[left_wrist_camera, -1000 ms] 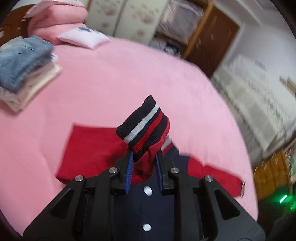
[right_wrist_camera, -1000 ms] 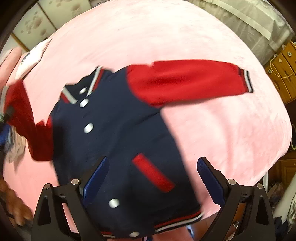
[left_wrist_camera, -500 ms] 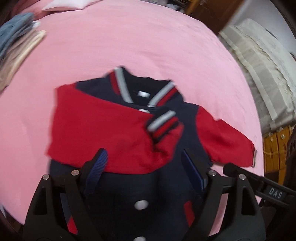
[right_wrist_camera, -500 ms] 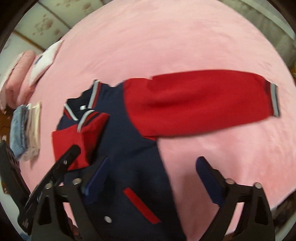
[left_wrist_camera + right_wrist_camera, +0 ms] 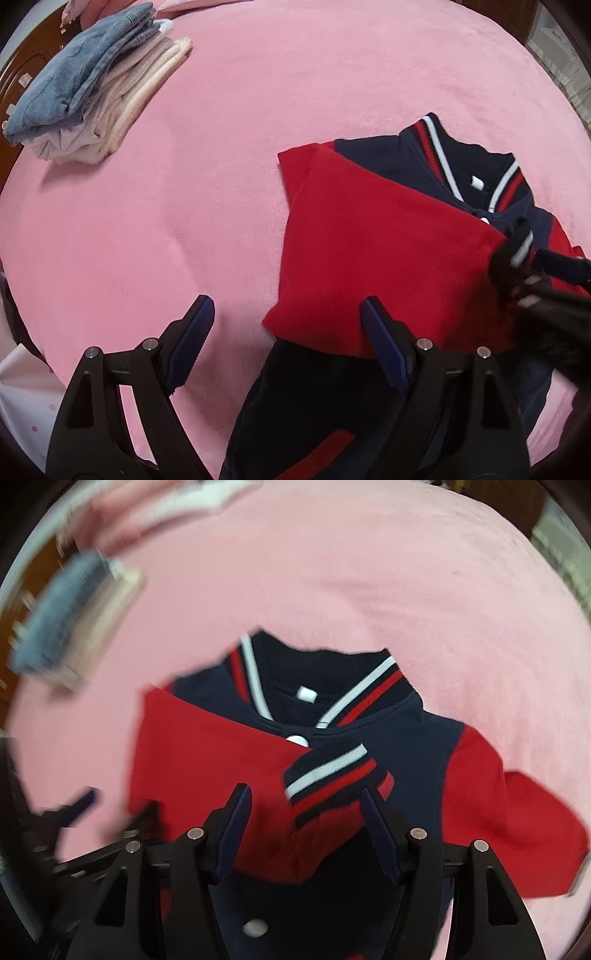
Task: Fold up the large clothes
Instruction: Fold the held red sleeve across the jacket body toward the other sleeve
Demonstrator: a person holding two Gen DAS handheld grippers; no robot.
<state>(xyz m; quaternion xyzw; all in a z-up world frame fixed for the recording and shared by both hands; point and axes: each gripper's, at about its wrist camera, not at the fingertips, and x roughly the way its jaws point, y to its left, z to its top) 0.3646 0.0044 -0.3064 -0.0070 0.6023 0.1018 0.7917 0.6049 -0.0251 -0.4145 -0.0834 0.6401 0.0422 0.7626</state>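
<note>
Red sleeve (image 5: pixel 388 251) lies folded across the navy chest of the jacket (image 5: pixel 321 398), which sits on the pink blanket (image 5: pixel 184 184). Left wrist view: left gripper (image 5: pixel 284 339) spread wide, holding nothing, above the jacket's edge; folded stack (image 5: pixel 88 85) well apart. Right wrist view, blurred: right gripper (image 5: pixel 306 827) jaws parted, striped cuff (image 5: pixel 332 775) between them, not visibly pinched. Judgement: flatten the cuff before taking the other sleeve (image 5: pixel 509 819), and keep the collar (image 5: pixel 317 686) square.
</note>
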